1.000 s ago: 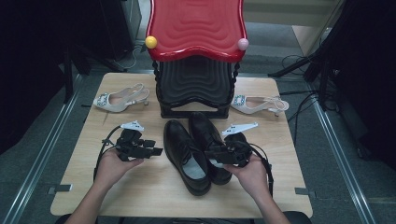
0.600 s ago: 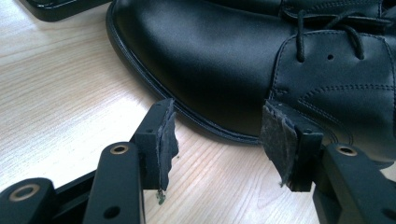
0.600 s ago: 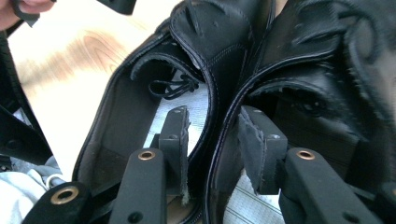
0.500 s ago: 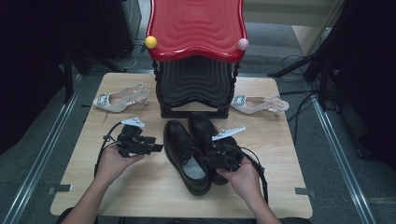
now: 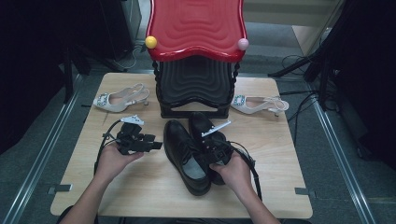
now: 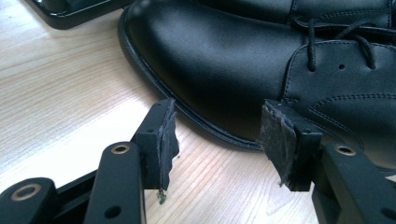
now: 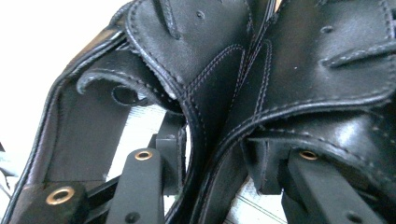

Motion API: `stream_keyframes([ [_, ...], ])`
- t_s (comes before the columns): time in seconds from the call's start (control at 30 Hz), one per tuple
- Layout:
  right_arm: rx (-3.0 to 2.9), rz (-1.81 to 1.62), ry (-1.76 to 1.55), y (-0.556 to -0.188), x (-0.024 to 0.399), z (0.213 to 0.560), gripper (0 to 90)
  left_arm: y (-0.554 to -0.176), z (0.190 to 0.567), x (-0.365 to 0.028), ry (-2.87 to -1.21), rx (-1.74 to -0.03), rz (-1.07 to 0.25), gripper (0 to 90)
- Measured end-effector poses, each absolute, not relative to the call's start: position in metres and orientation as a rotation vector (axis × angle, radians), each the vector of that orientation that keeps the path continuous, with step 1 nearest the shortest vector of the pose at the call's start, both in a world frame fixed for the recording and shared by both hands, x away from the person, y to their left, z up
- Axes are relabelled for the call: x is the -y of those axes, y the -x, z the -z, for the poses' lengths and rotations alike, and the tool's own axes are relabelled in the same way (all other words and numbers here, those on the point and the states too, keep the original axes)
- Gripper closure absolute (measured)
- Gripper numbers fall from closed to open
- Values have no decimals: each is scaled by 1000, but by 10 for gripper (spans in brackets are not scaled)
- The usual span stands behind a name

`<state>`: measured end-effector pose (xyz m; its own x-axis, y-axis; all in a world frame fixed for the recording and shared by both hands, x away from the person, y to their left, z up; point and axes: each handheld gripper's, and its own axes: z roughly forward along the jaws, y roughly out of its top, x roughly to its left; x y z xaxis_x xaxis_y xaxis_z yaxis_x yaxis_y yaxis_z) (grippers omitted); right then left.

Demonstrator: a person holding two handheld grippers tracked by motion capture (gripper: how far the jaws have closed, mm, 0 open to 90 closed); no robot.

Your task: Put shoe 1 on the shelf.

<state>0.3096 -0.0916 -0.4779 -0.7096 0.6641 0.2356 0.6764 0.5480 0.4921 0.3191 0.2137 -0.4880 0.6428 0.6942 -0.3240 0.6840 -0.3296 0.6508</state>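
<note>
Two black lace-up shoes lie side by side mid-table, the left shoe point(image 5: 183, 156) and the right shoe point(image 5: 200, 122). My right gripper point(image 5: 209, 150) sits over their openings. In the right gripper view its jaws point(image 7: 215, 151) straddle the touching inner walls, one jaw inside each shoe point(image 7: 93, 116) point(image 7: 317, 70). Those jaws have just been opening, and the pads do not visibly squeeze the leather. My left gripper point(image 5: 156, 145) is held low, left of the pair. It point(image 6: 215, 126) stands open and empty, with the glossy toe point(image 6: 224, 65) just beyond its tips.
A stand with a red wavy top point(image 5: 196, 28) and black shelves point(image 5: 196, 88) fills the far middle of the table. A beige slingback heel point(image 5: 119, 99) lies at its left and another point(image 5: 259, 103) at its right. Bare wood point(image 5: 140, 191) shows near the front edge.
My right hand has moved left and down, bringing its gripper from beside the right shoe onto the pair. The left hand has hardly moved.
</note>
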Motion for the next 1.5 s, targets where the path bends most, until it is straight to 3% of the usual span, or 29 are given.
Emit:
stream_keyframes([
  [0.3,2779,796,1210,-313,86,481,690,-320,487,-218,-2044,-1083,-37,465],
  [0.57,2739,808,1222,-317,94,480,801,-321,487,-227,-2032,-1104,-54,466],
  [0.8,2638,844,1183,-328,113,475,819,-321,488,-232,-2032,-1122,-83,467],
  [1.5,2422,1193,1147,-322,157,390,825,-315,490,-248,-2002,-1165,-111,475],
])
